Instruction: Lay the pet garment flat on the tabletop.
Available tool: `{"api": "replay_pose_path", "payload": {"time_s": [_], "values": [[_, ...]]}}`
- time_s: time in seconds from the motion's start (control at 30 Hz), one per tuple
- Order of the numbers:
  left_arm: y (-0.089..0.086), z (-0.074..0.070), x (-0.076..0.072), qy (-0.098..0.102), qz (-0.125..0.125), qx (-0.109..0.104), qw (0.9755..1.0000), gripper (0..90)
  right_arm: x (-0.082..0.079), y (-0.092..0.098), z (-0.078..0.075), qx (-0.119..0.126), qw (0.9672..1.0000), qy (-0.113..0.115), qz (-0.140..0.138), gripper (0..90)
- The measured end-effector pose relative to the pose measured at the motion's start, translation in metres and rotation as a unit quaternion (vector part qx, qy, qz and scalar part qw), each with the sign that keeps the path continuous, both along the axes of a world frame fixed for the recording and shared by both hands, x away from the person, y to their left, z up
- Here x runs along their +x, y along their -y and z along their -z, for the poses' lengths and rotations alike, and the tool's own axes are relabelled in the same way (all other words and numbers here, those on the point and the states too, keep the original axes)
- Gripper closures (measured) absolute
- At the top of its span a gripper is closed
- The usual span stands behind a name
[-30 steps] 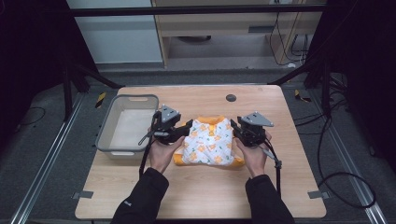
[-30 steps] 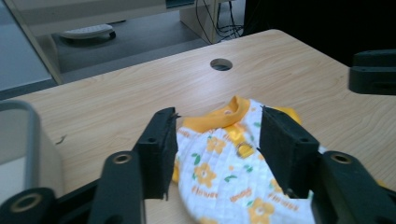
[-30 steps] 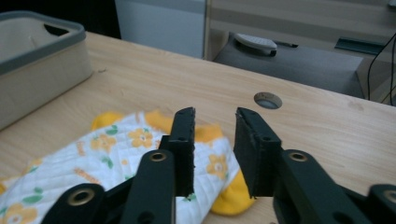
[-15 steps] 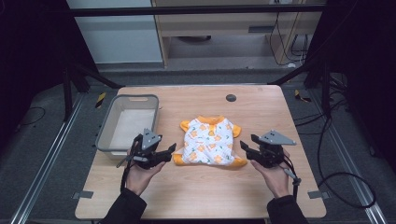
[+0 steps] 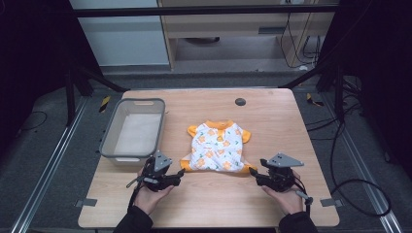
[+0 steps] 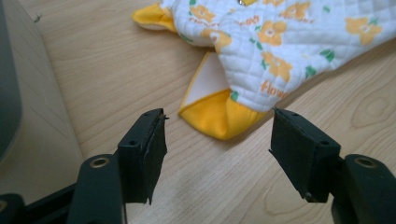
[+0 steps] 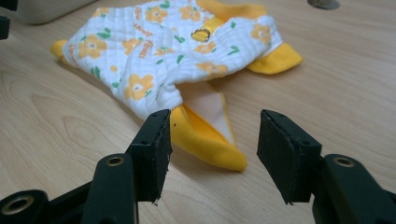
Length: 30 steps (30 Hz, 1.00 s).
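A small white quilted garment (image 5: 217, 146) with orange flowers and yellow trim lies spread flat at the table's middle. My left gripper (image 5: 180, 175) rests low by its near left corner. In the left gripper view the jaws (image 6: 217, 135) stand open and have just been opening, with the yellow corner (image 6: 212, 114) just ahead of the pads and untouched. My right gripper (image 5: 254, 175) sits by the near right corner. Its jaws (image 7: 212, 144) are open and have also been opening. The yellow flap (image 7: 205, 137) lies loose between them on the wood.
A grey plastic tub (image 5: 109, 145) stands at the table's left, its wall close beside my left gripper (image 6: 7, 93). A small dark disc (image 5: 240, 102) sits near the far edge. Bare wood runs along the near edge between and beside my hands.
Both grippers have left the garment's sides, drawn back toward the near edge and apart, and sunk lower. Their jaws have opened. The garment now lies flat with its lower corners pulled outward.
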<state>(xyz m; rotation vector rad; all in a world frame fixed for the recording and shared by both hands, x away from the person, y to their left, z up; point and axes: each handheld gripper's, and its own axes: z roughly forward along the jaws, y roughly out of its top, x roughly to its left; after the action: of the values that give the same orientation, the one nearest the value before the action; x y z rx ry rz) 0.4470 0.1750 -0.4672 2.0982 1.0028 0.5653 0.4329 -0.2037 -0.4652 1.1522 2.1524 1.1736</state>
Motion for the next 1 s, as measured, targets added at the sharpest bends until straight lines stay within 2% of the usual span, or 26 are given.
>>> {"api": "replay_pose_path", "payload": {"time_s": [0.07, 0.17, 0.27, 0.3, 0.37, 0.43, 0.47, 0.5, 0.53, 0.63, 0.67, 0.7, 0.8, 0.9, 0.93, 0.97, 1.0], "values": [[0.001, 0.004, 0.003, -0.006, 0.003, 0.004, 1.0, 35.2, 0.001, -0.003, 0.005, -0.003, 0.9999, -0.005, -0.008, 44.5], [0.004, 0.011, 0.007, -0.009, 0.01, 0.015, 0.9998, 36.1, 0.005, -0.013, 0.016, -0.022, 0.9993, -0.013, -0.028, 45.8], [0.009, 0.017, 0.014, -0.014, 0.015, 0.018, 0.9996, 37.0, 0.008, -0.016, 0.019, -0.025, 0.9991, -0.018, -0.03, 47.2], [0.012, 0.021, 0.017, -0.024, 0.019, 0.016, 0.9994, 38.2, 0.012, -0.02, 0.023, -0.031, 0.9987, -0.022, -0.033, 49.2], [0.015, 0.024, 0.019, -0.029, 0.022, 0.02, 0.9991, 40.8, 0.015, -0.023, 0.027, -0.039, 0.9982, -0.023, -0.038, 50.9], [0.017, 0.026, 0.021, -0.035, 0.029, 0.02, 0.9987, 47.2, 0.017, -0.025, 0.028, -0.044, 0.9978, -0.025, -0.043, 57.6], [0.017, 0.026, 0.021, -0.035, 0.029, 0.02, 0.9987, 50.4, 0.017, -0.025, 0.028, -0.044, 0.9978, -0.025, -0.043, 57.6], [0.018, 0.026, 0.022, -0.041, 0.03, 0.019, 0.9985, 50.4, 0.017, -0.026, 0.028, -0.045, 0.9977, -0.025, -0.045, 62.1], [0.018, 0.027, 0.023, -0.051, 0.03, 0.014, 0.9981, 59.4, 0.017, -0.026, 0.027, -0.042, 0.9976, -0.028, -0.047, 69.8], [0.019, 0.027, 0.024, -0.067, 0.022, 0.015, 0.9974, 70.4, 0.016, -0.026, 0.025, -0.038, 0.9976, -0.033, -0.049, 78.8], [0.019, 0.027, 0.024, -0.067, 0.022, 0.015, 0.9974, 75.0, 0.016, -0.026, 0.025, -0.038, 0.9976, -0.033, -0.049, 78.8], [0.018, 0.025, 0.024, -0.07, 0.021, 0.013, 0.9972, 77.9, 0.016, -0.027, 0.022, -0.034, 0.9973, -0.036, -0.054, 81.9], [0.017, 0.02, 0.022, -0.069, 0.022, 0.004, 0.9974, 82.7, 0.015, -0.028, 0.019, -0.031, 0.9971, -0.036, -0.059, 82.6], [0.013, 0.0, 0.013, -0.054, 0.035, -0.027, 0.9975, 84.0, 0.008, -0.027, 0.007, -0.008, 0.9968, -0.04, -0.069, 82.7], [0.013, 0.0, 0.013, -0.054, 0.035, -0.027, 0.9975, 84.3, 0.008, -0.027, 0.007, -0.008, 0.9968, -0.04, -0.069, 82.7], [0.011, -0.011, 0.007, -0.045, 0.044, -0.04, 0.9972, 84.5, 0.003, -0.025, -0.002, 0.003, 0.9968, -0.035, -0.072, 82.7], [0.011, -0.011, 0.007, -0.045, 0.044, -0.04, 0.9972, 84.6, 0.003, -0.025, -0.002, 0.003, 0.9968, -0.035, -0.072, 82.7]]}}
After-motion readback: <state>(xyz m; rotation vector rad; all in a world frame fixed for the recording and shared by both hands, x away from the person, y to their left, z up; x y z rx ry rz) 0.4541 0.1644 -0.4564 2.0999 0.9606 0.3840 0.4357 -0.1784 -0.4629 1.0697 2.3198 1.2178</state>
